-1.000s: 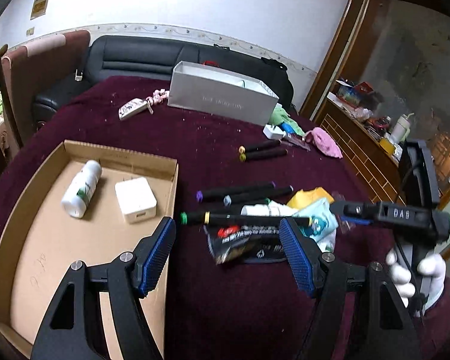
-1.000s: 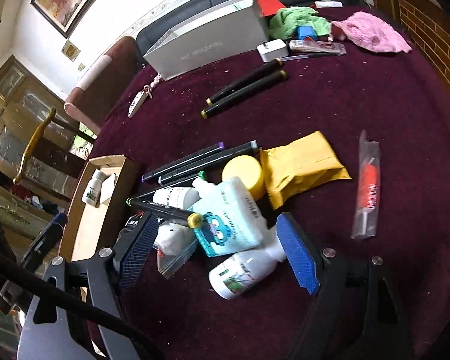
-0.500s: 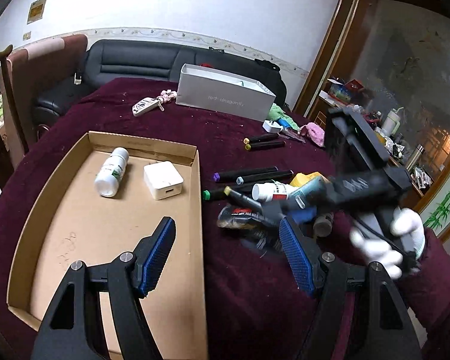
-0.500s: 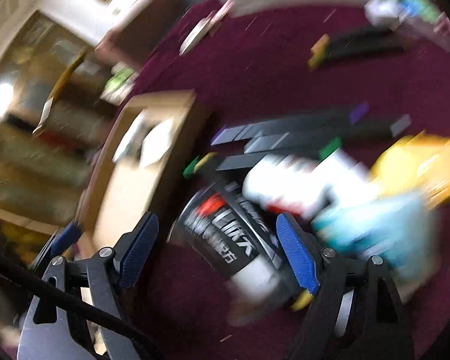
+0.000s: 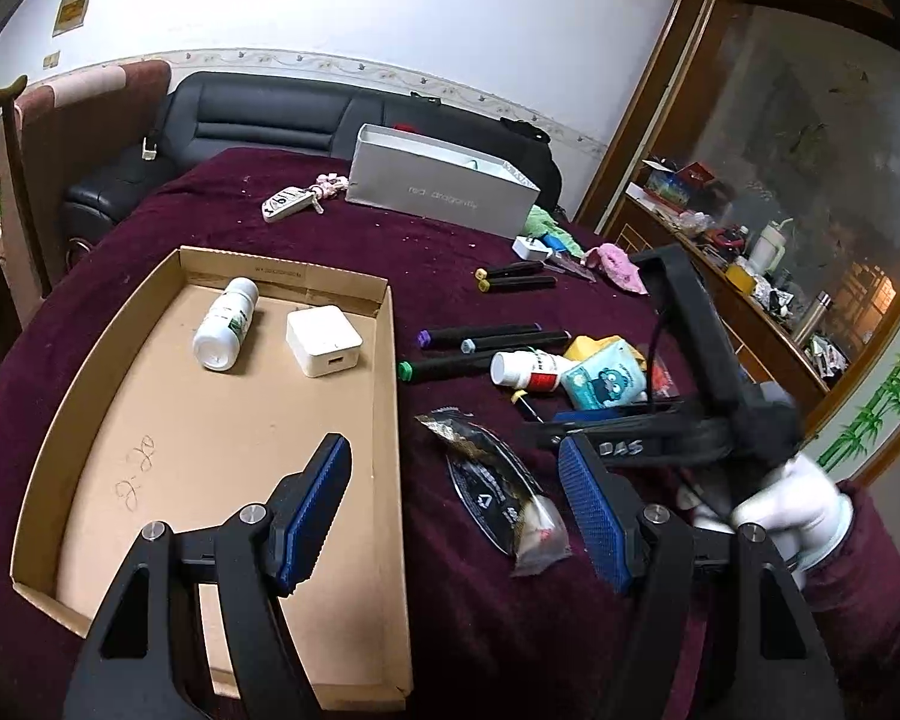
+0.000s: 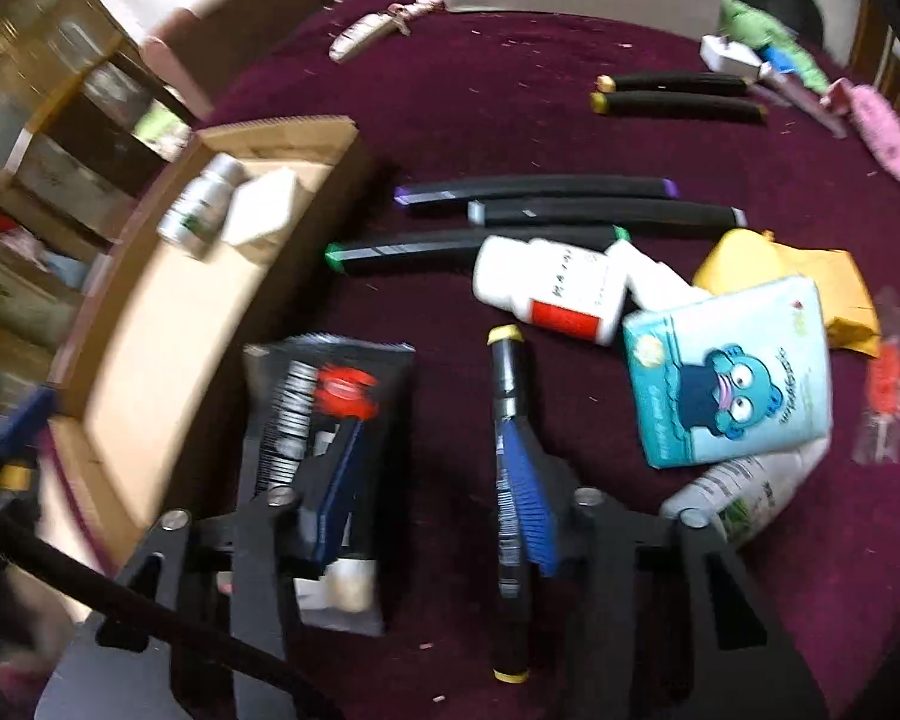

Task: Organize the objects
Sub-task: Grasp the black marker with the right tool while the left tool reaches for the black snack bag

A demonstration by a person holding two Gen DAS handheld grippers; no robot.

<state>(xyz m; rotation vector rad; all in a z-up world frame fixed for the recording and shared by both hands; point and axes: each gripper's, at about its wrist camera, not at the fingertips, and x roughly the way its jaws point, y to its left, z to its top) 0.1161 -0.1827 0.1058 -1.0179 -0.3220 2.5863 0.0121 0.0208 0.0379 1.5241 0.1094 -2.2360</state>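
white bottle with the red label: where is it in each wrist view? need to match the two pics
Left wrist: white bottle with the red label lies right of centre, just right of the cardboard tray, beside the blue cartoon packet.
Right wrist: same bottle lies centre, slightly high, left of the blue cartoon packet.
Shared landmark: green-capped marker, its right end right by the bottle in both.

Tray (image 5: pixel 150 420) floor mostly bare; markers (image 6: pixel 540 186), bottles (image 6: pixel 546 291) crowd cloth beside it
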